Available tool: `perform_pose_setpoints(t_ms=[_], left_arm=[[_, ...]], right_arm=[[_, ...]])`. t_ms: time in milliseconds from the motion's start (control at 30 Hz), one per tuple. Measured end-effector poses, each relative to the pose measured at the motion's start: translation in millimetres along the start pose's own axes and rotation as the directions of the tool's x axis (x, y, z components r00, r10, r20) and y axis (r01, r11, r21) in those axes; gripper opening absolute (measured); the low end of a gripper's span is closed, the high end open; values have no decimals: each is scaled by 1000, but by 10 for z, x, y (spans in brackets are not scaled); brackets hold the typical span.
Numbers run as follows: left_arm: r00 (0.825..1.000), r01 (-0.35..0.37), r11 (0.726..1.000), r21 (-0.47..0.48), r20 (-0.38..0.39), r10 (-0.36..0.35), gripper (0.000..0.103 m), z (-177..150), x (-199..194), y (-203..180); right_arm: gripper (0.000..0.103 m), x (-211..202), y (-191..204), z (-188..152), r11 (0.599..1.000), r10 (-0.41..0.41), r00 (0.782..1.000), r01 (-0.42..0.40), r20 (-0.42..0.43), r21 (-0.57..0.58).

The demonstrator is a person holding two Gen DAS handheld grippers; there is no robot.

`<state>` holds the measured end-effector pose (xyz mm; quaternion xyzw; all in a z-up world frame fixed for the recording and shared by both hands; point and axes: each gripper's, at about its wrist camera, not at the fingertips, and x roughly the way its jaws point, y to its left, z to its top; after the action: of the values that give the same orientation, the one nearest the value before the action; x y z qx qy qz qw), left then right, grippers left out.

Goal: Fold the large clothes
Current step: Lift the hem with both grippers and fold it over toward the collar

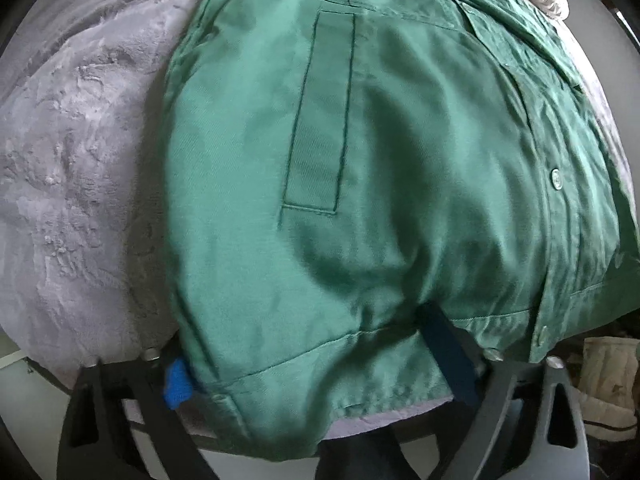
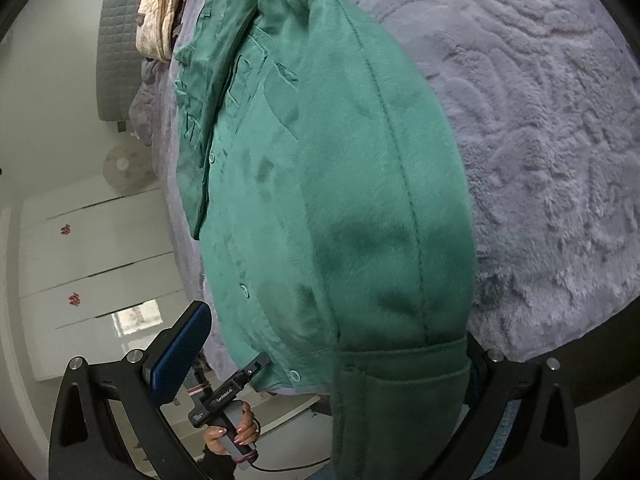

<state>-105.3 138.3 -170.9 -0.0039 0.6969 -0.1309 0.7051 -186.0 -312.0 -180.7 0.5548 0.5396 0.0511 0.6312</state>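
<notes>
The jacket [image 1: 360, 160] lay on the bed [image 1: 80, 160], its hem at the bed's near edge and its collar end toward the headboard [image 2: 120, 40]. The left gripper [image 1: 320, 364] sat at the hem, one finger on each side of it. The right gripper [image 2: 324, 356] sat at a sleeve cuff [image 2: 400, 368] hanging over the same edge. A bundled quilt [image 2: 160, 20] lay beyond the jacket's collar end, against the headboard.

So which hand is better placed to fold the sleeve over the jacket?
Probably right. The sleeve cuff lies between the right gripper's open fingers; the left gripper is at the jacket hem.
</notes>
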Motion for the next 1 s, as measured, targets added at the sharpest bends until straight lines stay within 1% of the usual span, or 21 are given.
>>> perform_pose_setpoints(t_ms=[67,100,133,167,200,233,300,333,400,433,467,500,567,633,700,733,767,800,867,900,1000], left_arm=[[1000,4,1000,-1,12,-4,74,-10,-7,-42],[1000,7,1000,-2,14,-7,68,-12,-11,-50],[1000,17,1000,-4,17,-17,52,-16,-43,-18],[999,40,999,-6,15,-40,38,-12,-69,7],[998,55,998,-16,15,-55,32,-2,-108,42],[998,66,998,-23,7,-65,32,7,-122,64],[994,105,994,-38,-5,-106,29,38,-180,109],[990,143,988,-50,-3,-143,28,62,-246,134],[973,231,969,-84,20,-231,25,111,-402,188],[955,295,949,-114,45,-292,22,157,-529,235],[944,330,935,-132,68,-324,22,183,-620,259],[928,371,915,-157,107,-358,22,251,-748,301],[903,423,886,-191,174,-393,19,410,-936,354],[879,463,858,-224,237,-413,19,646,-1090,408],[871,474,847,-240,269,-411,19,881,-1178,418],[876,460,854,-244,281,-392,19,1096,-1221,445],[881,449,858,-250,285,-378,19,1208,-1242,416],[882,446,859,-253,289,-373,19,1330,-1271,411],[879,440,866,-239,315,-359,19,1625,-1329,360],[879,430,874,-228,328,-347,19,1780,-1355,311],[874,414,885,-212,365,-322,19,2195,-1346,202]], right_arm=[[98,-6,34,-23,1000,-24,1000,24,10,-10],[88,-16,51,-37,999,-50,999,50,20,-12],[68,-26,51,-46,998,-67,997,67,25,-9],[52,-49,40,-46,996,-92,995,92,32,-1],[15,-60,27,-44,993,-115,993,114,37,9],[10,-67,7,-38,993,-120,992,119,37,22],[9,-91,37,-28,995,-95,995,94,36,15],[9,-112,70,-22,997,-74,997,74,29,1],[9,-162,191,4,1000,-9,1000,9,14,-24],[9,-200,298,31,998,43,999,-43,2,-42],[9,-235,391,60,995,76,997,-77,-4,-58],[10,-266,489,98,991,107,994,-107,-11,-76],[10,-313,722,224,982,153,988,-155,-23,-112],[9,-327,957,413,972,185,982,-188,-30,-145],[9,-302,1155,612,963,215,976,-217,-33,-157],[9,-274,1262,739,959,234,972,-237,-35,-158],[9,-250,1349,860,954,250,968,-253,-39,-160],[9,-222,1457,1011,950,262,964,-265,-41,-163],[9,-163,1616,1222,944,280,959,-284,-50,-167],[9,-130,1700,1330,942,285,957,-290,-53,-171],[9,24,1920,1705,942,277,960,-281,-48,-184]])
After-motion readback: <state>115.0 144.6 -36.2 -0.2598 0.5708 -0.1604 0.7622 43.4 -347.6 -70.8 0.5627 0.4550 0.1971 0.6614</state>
